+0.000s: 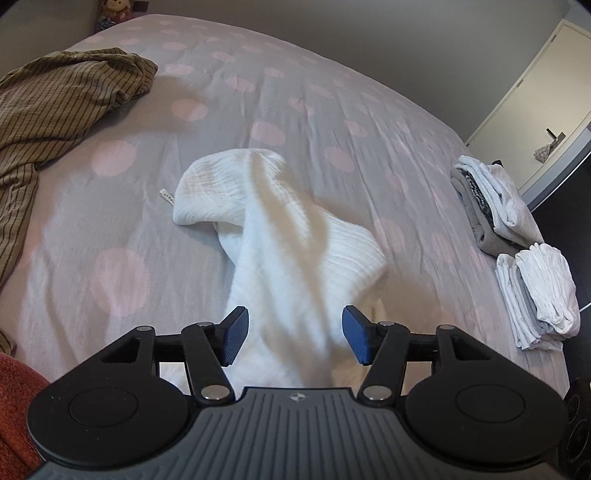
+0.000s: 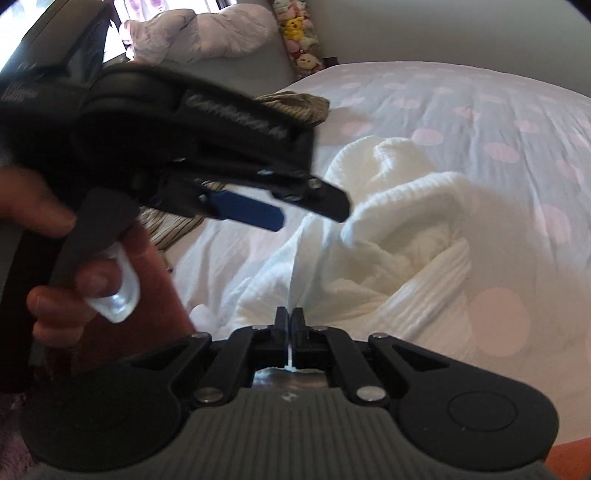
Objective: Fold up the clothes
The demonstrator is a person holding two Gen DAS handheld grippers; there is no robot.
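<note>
A white ribbed garment (image 1: 280, 229) lies crumpled in the middle of the spotted bedspread (image 1: 122, 280), with a small tag at its left edge. My left gripper (image 1: 295, 338) hovers over its near end. Its blue pads (image 1: 234, 336) stand apart, with cloth running between them untouched. In the right wrist view the same white garment (image 2: 406, 229) is bunched up ahead. My right gripper (image 2: 290, 325) is shut on a thin raised edge of it. A hand holds the left gripper (image 2: 295, 214) at the upper left, above the cloth.
An olive striped garment (image 1: 55, 110) lies loose at the far left of the bed. Two stacks of folded white and grey clothes (image 1: 495, 206) (image 1: 543, 295) sit along the right edge. Something red (image 1: 14, 406) is at the near left. Plush toys (image 2: 299, 33) stand by the wall.
</note>
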